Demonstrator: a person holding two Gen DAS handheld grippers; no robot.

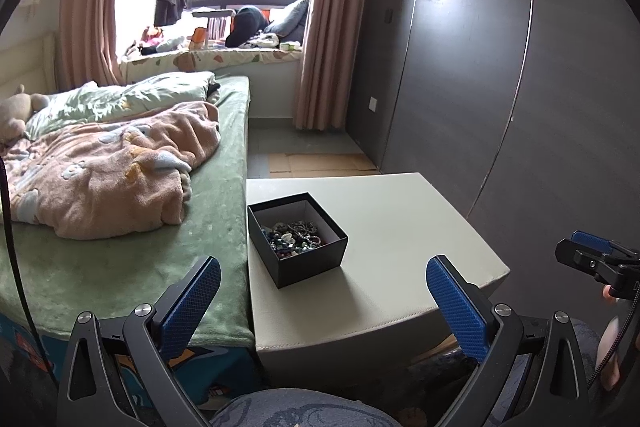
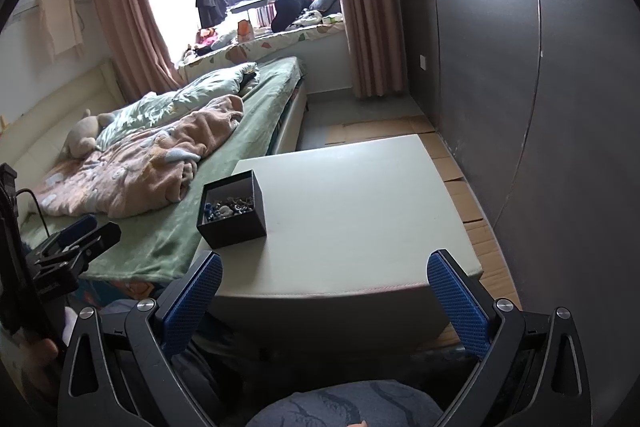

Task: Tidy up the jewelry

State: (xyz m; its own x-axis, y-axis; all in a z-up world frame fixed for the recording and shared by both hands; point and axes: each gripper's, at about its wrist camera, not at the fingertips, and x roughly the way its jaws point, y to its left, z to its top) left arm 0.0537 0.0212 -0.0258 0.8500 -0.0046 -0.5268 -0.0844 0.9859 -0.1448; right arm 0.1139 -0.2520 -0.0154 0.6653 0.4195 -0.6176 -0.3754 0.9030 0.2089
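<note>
A black open box (image 1: 297,239) sits on the left side of a pale square table (image 1: 400,227), next to the bed. It holds a tangle of beaded jewelry (image 1: 294,238). The box (image 2: 232,209) and the jewelry (image 2: 229,207) also show in the right wrist view, on the table (image 2: 360,211). My left gripper (image 1: 323,291) is open and empty, held short of the table's front edge, the box just beyond it. My right gripper (image 2: 325,287) is open and empty at the table's front edge, the box to its front left. The right gripper shows at the left wrist view's right edge (image 1: 592,255), the left gripper at the right wrist view's left edge (image 2: 76,239).
A bed (image 1: 216,227) with a green cover and a pink blanket (image 1: 108,171) adjoins the table's left side. A dark grey wardrobe (image 1: 500,87) stands to the right. Cardboard sheets (image 2: 460,179) lie on the floor beside the table. A cluttered window seat (image 1: 224,43) lies at the back.
</note>
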